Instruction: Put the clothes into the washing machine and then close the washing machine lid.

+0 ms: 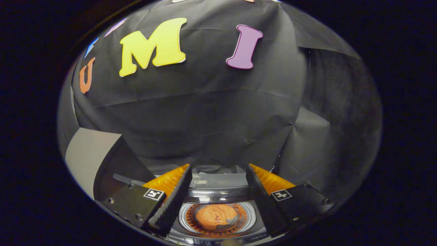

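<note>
My gripper (218, 171) is open, its two fingers spread wide with nothing between them. Below and between the fingers lies the washing machine's round drum opening (186, 218). An orange piece of clothing (215, 217) sits bunched inside the drum. The machine's lid (92, 160) stands raised beyond the left finger, a pale panel with a dark window. The gripper hangs above the machine's top, pointing toward the back wall.
The machine's rear control panel (218, 181) runs just beyond the fingertips. Black cloth walls close off the space behind and to the right of the machine.
</note>
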